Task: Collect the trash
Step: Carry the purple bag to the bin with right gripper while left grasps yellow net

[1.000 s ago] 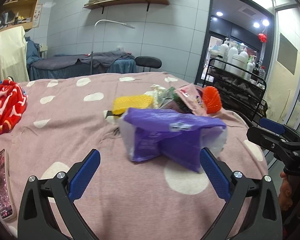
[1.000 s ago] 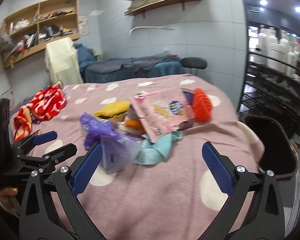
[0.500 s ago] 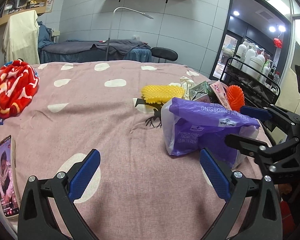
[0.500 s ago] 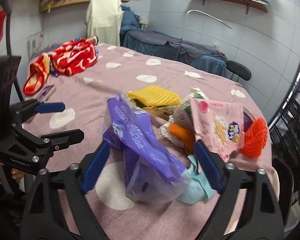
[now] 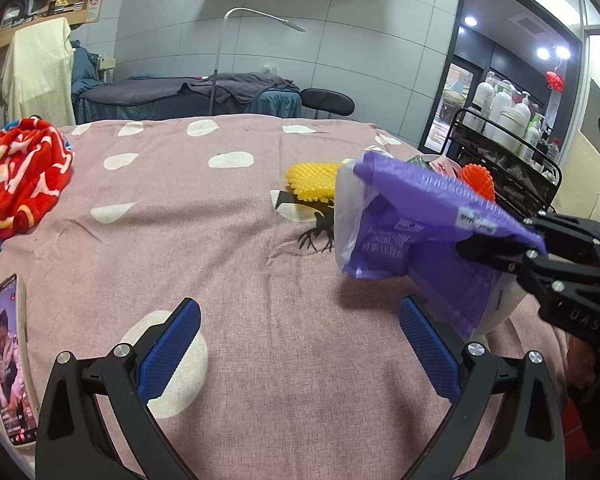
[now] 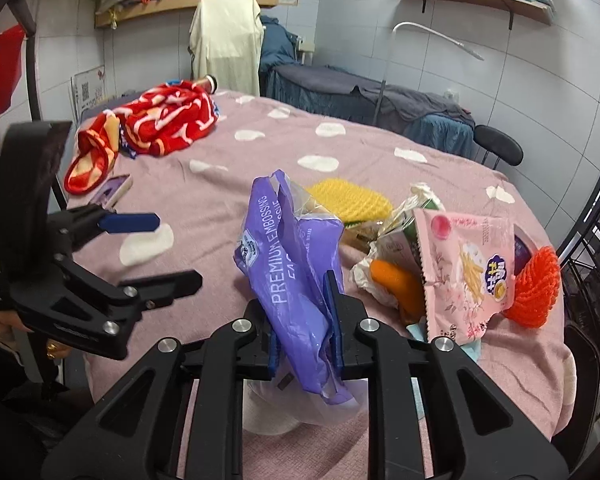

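Note:
A crumpled purple plastic wrapper (image 6: 292,276) with white print is pinched between the blue pads of my right gripper (image 6: 304,320), which is shut on it and holds it above the pink bed cover. In the left wrist view the wrapper (image 5: 416,224) hangs at the right, held by the right gripper (image 5: 500,248). My left gripper (image 5: 296,340) is open and empty, low over the cover, left of the wrapper; it also shows in the right wrist view (image 6: 152,248). Behind lie a pink snack bag (image 6: 464,268), an orange item (image 6: 392,284) and a crumpled wrapper (image 6: 412,200).
A yellow spiky pad (image 5: 312,180) and an orange spiky ball (image 6: 536,284) lie by the pile. A red patterned blanket (image 5: 20,180) is at the far left, a phone (image 5: 8,356) at the near left edge. A black wire rack (image 5: 508,164) with bottles stands right of the bed.
My right gripper has closed on the purple wrapper and lifted it off the cover. The left gripper has stayed open and shifted a little to the left.

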The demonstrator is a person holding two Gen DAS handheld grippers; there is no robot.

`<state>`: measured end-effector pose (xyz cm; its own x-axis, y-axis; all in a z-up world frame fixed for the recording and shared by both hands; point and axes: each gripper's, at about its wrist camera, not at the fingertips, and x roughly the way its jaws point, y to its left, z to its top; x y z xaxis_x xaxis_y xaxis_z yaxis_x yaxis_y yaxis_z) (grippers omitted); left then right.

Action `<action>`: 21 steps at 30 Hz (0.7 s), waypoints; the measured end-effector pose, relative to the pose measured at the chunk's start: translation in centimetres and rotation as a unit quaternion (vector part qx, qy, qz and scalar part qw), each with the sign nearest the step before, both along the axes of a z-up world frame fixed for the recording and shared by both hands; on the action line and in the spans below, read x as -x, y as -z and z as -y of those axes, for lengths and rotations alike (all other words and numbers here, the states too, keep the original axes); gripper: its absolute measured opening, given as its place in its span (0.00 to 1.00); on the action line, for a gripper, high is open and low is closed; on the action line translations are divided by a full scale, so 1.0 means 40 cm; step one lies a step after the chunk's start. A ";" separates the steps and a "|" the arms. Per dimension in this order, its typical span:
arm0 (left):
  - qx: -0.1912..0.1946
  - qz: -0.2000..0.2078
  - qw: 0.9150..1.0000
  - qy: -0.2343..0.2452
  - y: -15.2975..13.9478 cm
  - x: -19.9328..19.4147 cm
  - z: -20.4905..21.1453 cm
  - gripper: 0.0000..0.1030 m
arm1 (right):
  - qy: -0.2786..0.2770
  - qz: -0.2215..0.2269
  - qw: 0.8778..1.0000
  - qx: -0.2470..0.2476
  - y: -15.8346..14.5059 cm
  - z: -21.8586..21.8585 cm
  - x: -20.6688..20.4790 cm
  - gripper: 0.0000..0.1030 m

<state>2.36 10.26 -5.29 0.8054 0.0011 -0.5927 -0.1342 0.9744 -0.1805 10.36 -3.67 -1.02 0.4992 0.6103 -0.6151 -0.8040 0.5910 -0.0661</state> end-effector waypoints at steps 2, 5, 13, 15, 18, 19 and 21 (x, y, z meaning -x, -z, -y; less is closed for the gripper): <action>-0.005 0.001 1.000 0.008 -0.003 -0.006 0.008 0.95 | 0.007 -0.001 1.000 -0.018 -0.016 0.013 0.004 0.19; -0.014 0.003 1.000 0.020 -0.007 -0.020 0.017 0.95 | 0.028 -0.001 0.998 -0.048 -0.043 0.045 0.008 0.19; -0.007 -0.002 0.999 0.043 -0.034 -0.125 0.009 0.95 | 0.083 0.018 0.992 -0.098 -0.106 0.142 0.009 0.19; -0.023 -0.001 0.999 0.045 -0.048 -0.165 0.013 0.94 | 0.094 0.023 0.990 -0.102 -0.114 0.163 0.009 0.19; -0.030 -0.004 0.998 0.051 -0.063 -0.225 0.017 0.93 | 0.108 0.026 0.988 -0.105 -0.119 0.187 0.011 0.19; -0.032 -0.006 0.998 0.054 -0.063 -0.240 0.019 0.93 | 0.111 0.025 0.988 -0.106 -0.118 0.193 0.010 0.19; -0.049 -0.016 0.996 0.066 -0.057 -0.280 0.037 0.92 | 0.118 0.021 0.987 -0.108 -0.116 0.206 0.007 0.19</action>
